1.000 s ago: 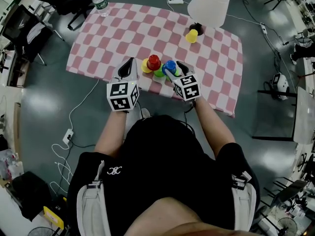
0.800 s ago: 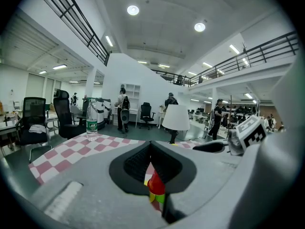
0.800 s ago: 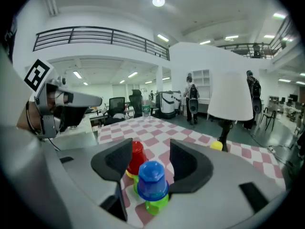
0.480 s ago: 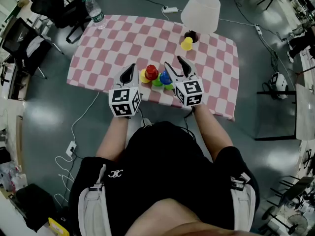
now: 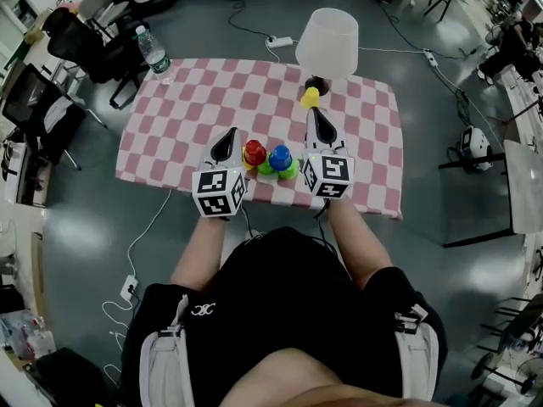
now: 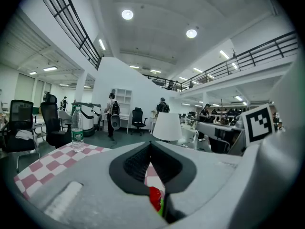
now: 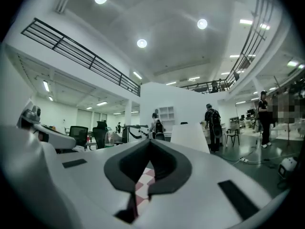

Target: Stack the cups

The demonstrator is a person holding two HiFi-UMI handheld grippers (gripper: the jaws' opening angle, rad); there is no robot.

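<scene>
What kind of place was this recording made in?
Probably a large open lab or workshop hall. Office chairs stand around the table, a power strip lies beyond it, and the left gripper view shows balcony railings overhead.

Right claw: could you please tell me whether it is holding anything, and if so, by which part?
Nothing is held: the right claw is closing shut with nothing between its jaws, only tablecloth showing beyond.
</scene>
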